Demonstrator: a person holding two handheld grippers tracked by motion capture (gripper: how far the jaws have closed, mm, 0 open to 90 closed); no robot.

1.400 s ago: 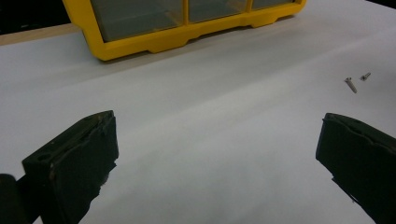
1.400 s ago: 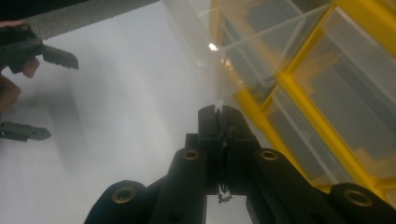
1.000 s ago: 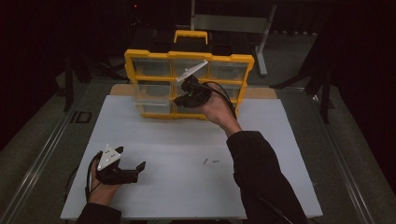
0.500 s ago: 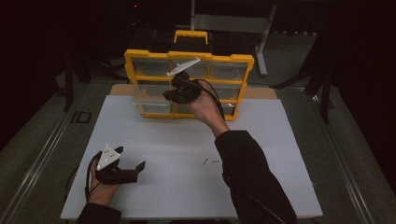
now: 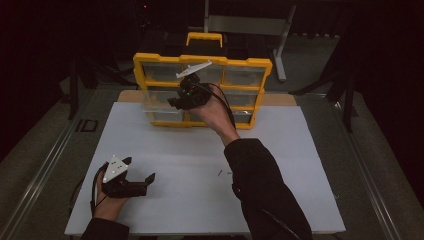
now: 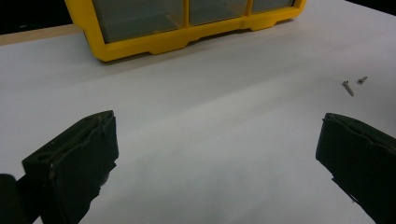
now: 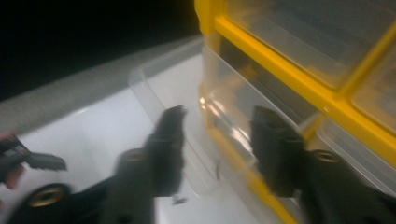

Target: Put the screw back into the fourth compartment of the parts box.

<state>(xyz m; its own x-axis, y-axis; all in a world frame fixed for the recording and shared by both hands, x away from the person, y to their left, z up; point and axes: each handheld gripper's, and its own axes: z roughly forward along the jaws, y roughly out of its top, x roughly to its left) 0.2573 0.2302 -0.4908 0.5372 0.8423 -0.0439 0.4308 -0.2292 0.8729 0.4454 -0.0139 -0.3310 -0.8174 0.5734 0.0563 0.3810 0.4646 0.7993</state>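
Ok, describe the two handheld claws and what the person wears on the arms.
Both the left claw and the right claw are black with blocky black jaws. Each carries a pale three-cornered plate on top and trails a black cable. The sleeves are dark and long.

Open white mat (image 5: 200, 165), near side.
Blocked behind by yellow organizer (image 5: 150, 65), clear drawer (image 7: 159, 88) pulled out; two screws (image 6: 353, 84) lying loose.

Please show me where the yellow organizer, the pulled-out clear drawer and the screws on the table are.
yellow organizer (image 5: 202, 61), high view, top frame bar.
clear drawer (image 7: 163, 79), right gripper view, its floor.
screws (image 6: 347, 87), left gripper view, longer screw's shaft.
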